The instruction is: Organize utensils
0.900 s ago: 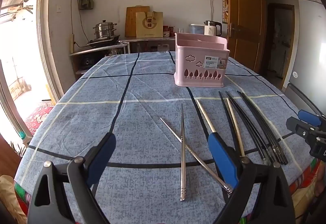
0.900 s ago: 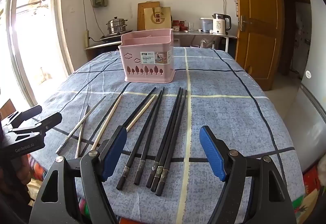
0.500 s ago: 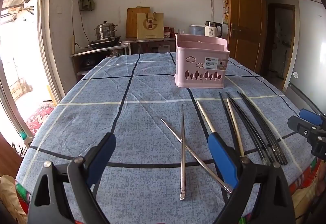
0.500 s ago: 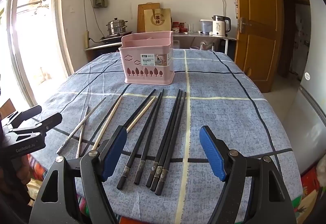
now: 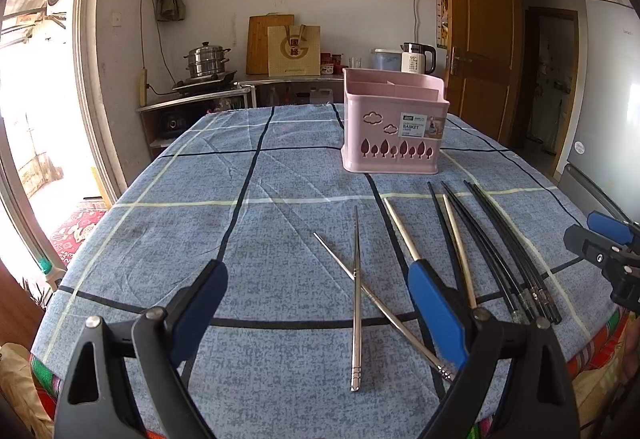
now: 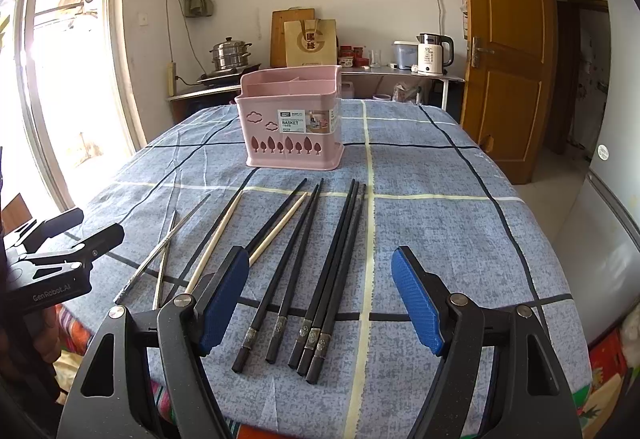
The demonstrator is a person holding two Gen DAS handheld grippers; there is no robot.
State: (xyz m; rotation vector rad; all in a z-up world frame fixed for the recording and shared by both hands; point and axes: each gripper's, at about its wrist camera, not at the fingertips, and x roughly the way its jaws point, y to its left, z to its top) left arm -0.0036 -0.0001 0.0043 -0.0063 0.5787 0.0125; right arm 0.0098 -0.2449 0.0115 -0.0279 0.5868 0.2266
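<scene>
A pink divided basket stands upright on the blue checked tablecloth, also in the right wrist view. In front of it lie two crossed metal chopsticks, two pale wooden chopsticks and several black chopsticks. My left gripper is open and empty, hovering above the metal chopsticks near the table's front edge. My right gripper is open and empty above the handle ends of the black chopsticks. Each gripper shows at the edge of the other's view.
The tablecloth covers a rounded table. Behind it a counter holds a steel pot, a paper bag and a kettle. A wooden door is at right, a fridge at far right.
Both grippers stay open and nearly still. The views have shifted only slightly. The chopsticks and basket have not moved.
</scene>
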